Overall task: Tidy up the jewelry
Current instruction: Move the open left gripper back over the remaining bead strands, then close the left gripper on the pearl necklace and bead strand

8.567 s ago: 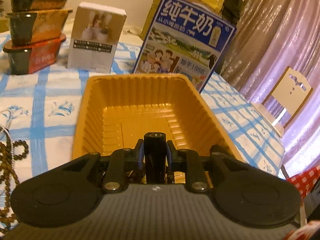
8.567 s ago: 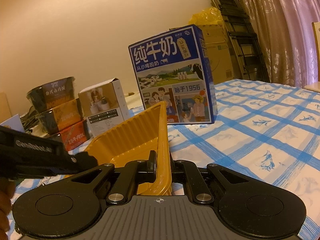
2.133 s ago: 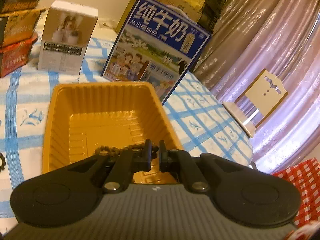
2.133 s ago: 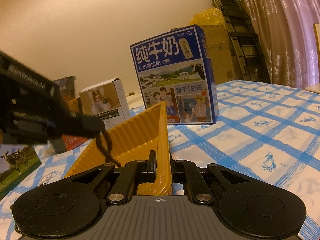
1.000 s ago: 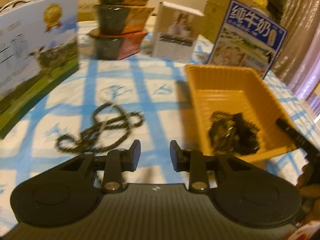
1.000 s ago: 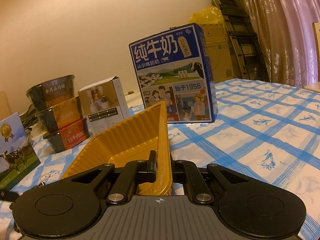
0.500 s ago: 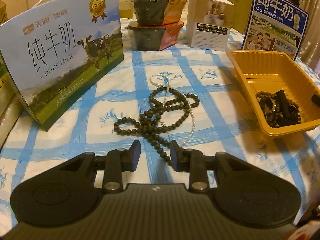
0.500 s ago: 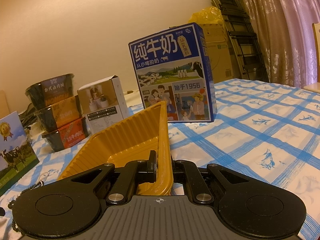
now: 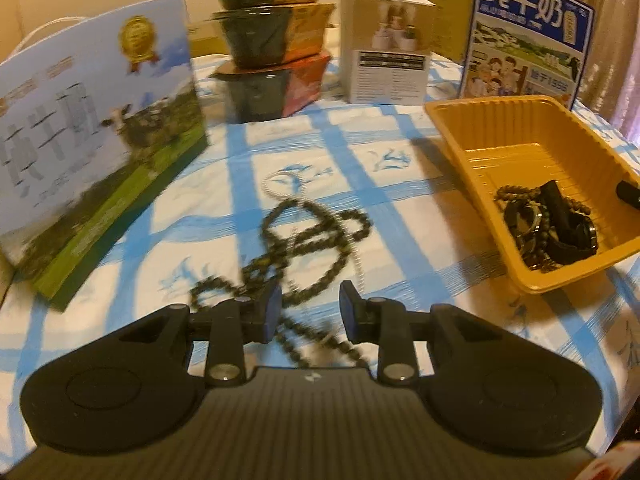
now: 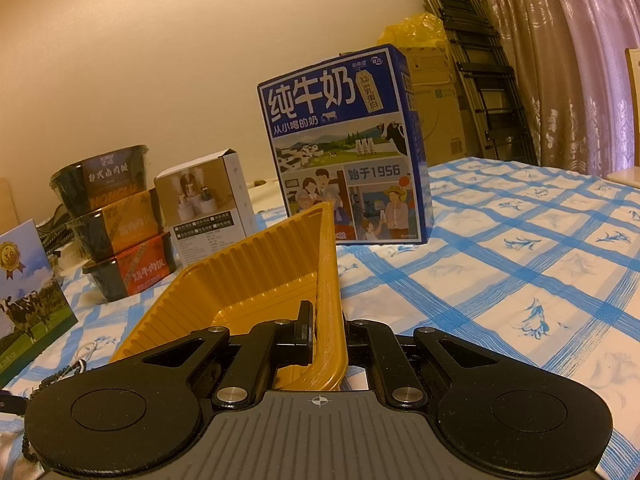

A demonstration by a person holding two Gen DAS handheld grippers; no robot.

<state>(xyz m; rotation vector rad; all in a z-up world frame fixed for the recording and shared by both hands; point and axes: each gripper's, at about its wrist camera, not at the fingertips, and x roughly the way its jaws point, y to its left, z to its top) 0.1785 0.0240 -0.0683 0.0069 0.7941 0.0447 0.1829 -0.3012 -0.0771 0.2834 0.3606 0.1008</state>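
Observation:
A tangle of dark bead necklaces with a thin pale bead chain lies on the blue-checked cloth. My left gripper is open right over its near end. An orange plastic tray at the right holds dark bead strings and a black band. My right gripper is shut on the tray's corner rim, and its tip shows at the tray's right edge in the left wrist view.
A pale-blue milk carton with a cow stands at the left. Stacked noodle bowls, a small white box and a dark-blue milk carton stand behind. A ladder and curtain are beyond the table.
My left gripper let a bead string drop into the tray, opened, swung left and moved down close over the necklaces on the cloth. My right gripper has kept its hold on the tray.

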